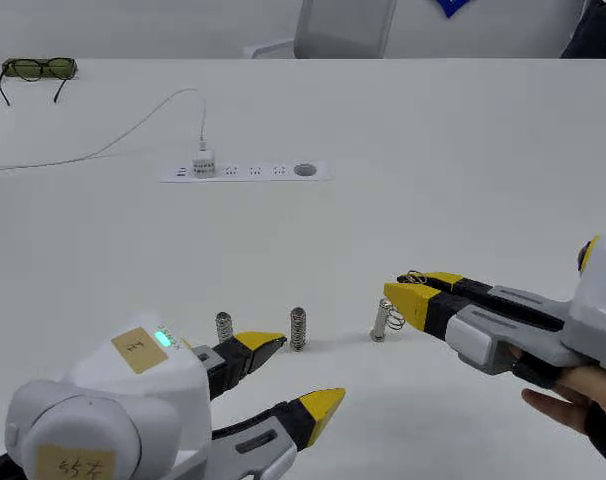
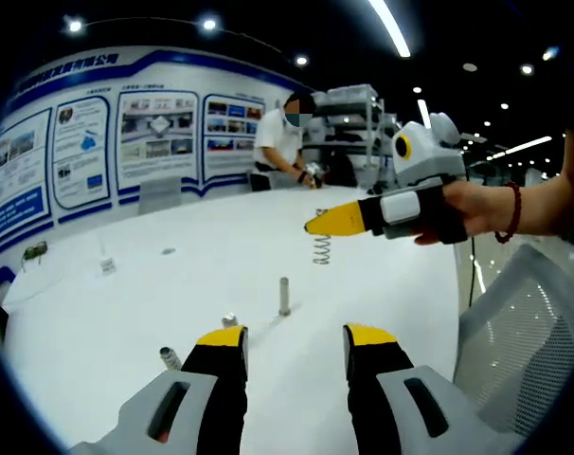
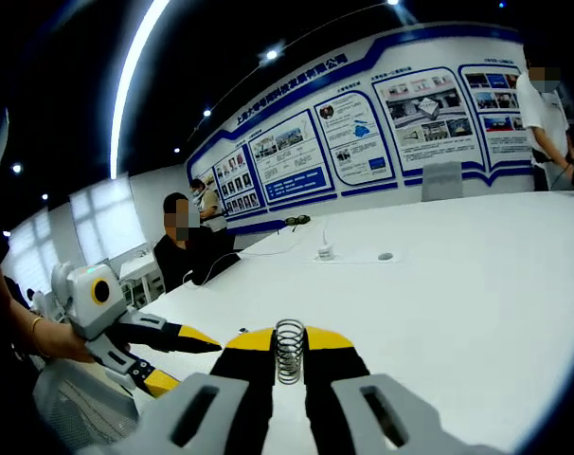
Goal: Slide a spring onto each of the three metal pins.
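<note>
Spanning the head view, the white surface carries a power strip and glasses. Left hand-held gripper: jaws apart, empty, beside the left pin and middle pin, each wearing a coil. Right hand-held gripper: clamped on a spring, held just beside the bare third pin.

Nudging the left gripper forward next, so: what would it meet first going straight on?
Probably the bare upright pin, standing just ahead of the left gripper in line with the gap between its open jaws. Beyond it the right gripper holds a spring. Depth is hard to judge.
</note>
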Demonstrator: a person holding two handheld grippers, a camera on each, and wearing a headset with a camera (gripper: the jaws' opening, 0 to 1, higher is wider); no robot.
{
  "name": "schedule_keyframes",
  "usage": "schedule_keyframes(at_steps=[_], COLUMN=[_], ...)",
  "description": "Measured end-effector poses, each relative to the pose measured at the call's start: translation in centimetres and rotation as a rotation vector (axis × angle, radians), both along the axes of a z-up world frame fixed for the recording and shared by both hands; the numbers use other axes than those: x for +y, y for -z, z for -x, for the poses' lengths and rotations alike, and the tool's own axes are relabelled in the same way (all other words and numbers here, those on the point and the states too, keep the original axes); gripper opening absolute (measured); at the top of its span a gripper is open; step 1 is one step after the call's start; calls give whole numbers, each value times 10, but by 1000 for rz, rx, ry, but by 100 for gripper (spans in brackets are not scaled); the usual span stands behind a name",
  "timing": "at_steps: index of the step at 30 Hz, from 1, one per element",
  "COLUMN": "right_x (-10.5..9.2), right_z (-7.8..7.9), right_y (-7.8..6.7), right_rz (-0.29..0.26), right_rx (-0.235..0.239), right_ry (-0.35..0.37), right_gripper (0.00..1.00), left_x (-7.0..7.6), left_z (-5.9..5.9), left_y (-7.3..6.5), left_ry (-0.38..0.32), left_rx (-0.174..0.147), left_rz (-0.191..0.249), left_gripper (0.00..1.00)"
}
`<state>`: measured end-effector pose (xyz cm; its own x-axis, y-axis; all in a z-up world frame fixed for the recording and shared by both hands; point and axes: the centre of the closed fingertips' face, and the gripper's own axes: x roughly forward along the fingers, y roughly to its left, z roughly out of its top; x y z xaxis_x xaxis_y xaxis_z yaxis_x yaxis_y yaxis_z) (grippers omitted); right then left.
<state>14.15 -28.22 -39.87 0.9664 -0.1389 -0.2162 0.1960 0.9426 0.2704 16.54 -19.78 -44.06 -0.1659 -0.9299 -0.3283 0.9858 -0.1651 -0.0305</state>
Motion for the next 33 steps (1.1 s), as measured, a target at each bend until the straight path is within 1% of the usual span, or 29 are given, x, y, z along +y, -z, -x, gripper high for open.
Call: schedule_keyframes(at_steps=[2,4,8,12,15,17,20,21,22,26,29,31,33], right_x=[-4,-8,-16,-22,-26,-30,-35,-36,-37,-40,-43,-44,-46], right_z=[-1,-2,-6,-9,-12,-14,-16,-17,-18,-20,-21,-22,-23], right_y=[0,1,0,2,3,5,10,12,14,23,30,33,35], right_rz=[18,41,68,81,92,96,103,101,100,91,94,104,105], right_rx=[3,8,8,15,20,23,32,36,39,58,71,80,79], right_ry=[6,12,18,23,29,32,34,36,34,27,28,32,35], right_gripper=[12,12,12,12,12,12,12,12,12,12,12,12,12], left_x=[1,3,6,9,11,12,14,15,16,19,20,21,21], left_z=[-3,-7,-14,-19,-24,-27,-33,-35,-36,-42,-47,-50,-52], left_y=[0,3,5,4,2,3,5,6,6,8,9,10,11], left_ry=[-13,-27,-53,-77,-92,-105,-117,-125,-132,-144,-159,-168,-173], left_rx=[-2,-1,12,12,18,15,17,26,28,23,25,22,19], left_rz=[-3,-15,-23,-20,-18,-19,-27,-31,-31,-37,-41,-45,-47], left_gripper=[44,47,51,55,58,61,65,66,68,71,75,76,78])
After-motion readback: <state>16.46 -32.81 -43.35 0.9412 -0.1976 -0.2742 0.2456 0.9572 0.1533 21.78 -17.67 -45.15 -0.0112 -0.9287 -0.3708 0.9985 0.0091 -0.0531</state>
